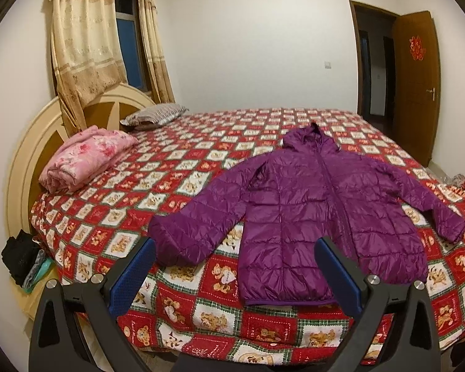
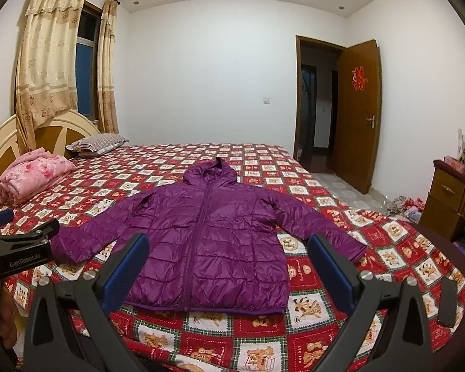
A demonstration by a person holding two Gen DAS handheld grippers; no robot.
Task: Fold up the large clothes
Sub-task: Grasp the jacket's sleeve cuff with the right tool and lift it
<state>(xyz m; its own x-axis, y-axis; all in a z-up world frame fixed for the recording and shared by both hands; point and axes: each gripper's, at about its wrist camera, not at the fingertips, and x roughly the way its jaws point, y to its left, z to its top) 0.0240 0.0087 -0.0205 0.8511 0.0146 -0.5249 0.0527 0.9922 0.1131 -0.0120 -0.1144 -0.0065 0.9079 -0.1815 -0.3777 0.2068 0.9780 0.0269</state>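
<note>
— What are your tongs doing?

— My left gripper (image 1: 235,248) hangs with its blue pads spread wide and nothing between them; my right gripper (image 2: 229,245) is the same, released and empty. From the right wrist I can see the left one off to the side, over the near edge of the bed.

— And the garment?

— The purple jacket (image 1: 310,217) lies flat on the patterned bedspread (image 1: 201,319), zipped front up, hood pointing toward the far wall, hem nearest me. Both sleeves are spread out to the sides. Neither gripper touches it.

— Anything lying around it?

— A folded pink blanket (image 1: 83,161) sits by the headboard (image 1: 24,155), well apart from the jacket, and a striped pillow (image 1: 155,114) lies beyond it. Dark clothes (image 1: 21,257) are heaped beside the bed below the headboard. A small dark flat object (image 2: 448,302), too unclear to name, rests on the bedspread near my right gripper's outer finger. Past the bed the wooden door (image 2: 359,114) stands open, and a wooden dresser (image 2: 455,198) stands at the right
</note>
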